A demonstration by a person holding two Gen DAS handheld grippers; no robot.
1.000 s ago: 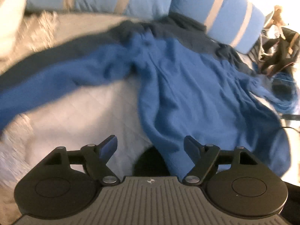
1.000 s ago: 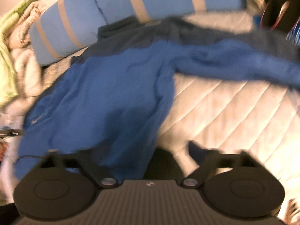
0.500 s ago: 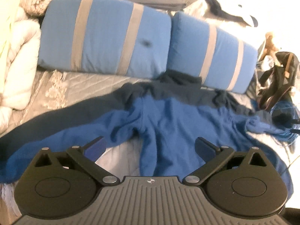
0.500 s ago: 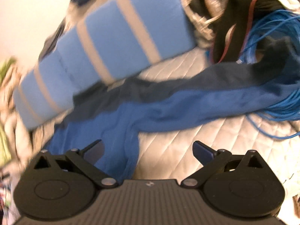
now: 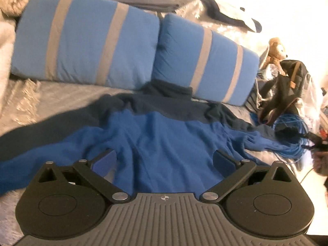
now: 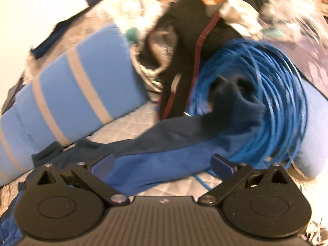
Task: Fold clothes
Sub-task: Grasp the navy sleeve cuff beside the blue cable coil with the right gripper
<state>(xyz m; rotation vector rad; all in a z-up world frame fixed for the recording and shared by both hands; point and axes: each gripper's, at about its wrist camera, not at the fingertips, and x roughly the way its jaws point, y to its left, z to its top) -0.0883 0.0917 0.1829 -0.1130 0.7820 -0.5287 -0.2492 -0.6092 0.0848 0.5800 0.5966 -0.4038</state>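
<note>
Quilted pale bedding (image 5: pixel 61 98) with stitched diamonds carries everything. Two plump blue pillows (image 5: pixel 86 43) banded in grey lean at its head. Soft fleecy blue pullover (image 5: pixel 160 143) with navy shoulders lies spread flat below them, rumpled, sleeves flung outward; one sleeve (image 6: pixel 184 143) ends against a coil of thin blue cable (image 6: pixel 266 102). Left gripper (image 5: pixel 165 162) hovers over the body, jaws wide, nothing gripped. Right gripper (image 6: pixel 162 164) stands equally wide above the sleeve, apparently untouching.

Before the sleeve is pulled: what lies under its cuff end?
The sleeve ends on a coil of blue cable, over the quilted bedcover. Whatever else lies beneath the cloth is covered.
</note>
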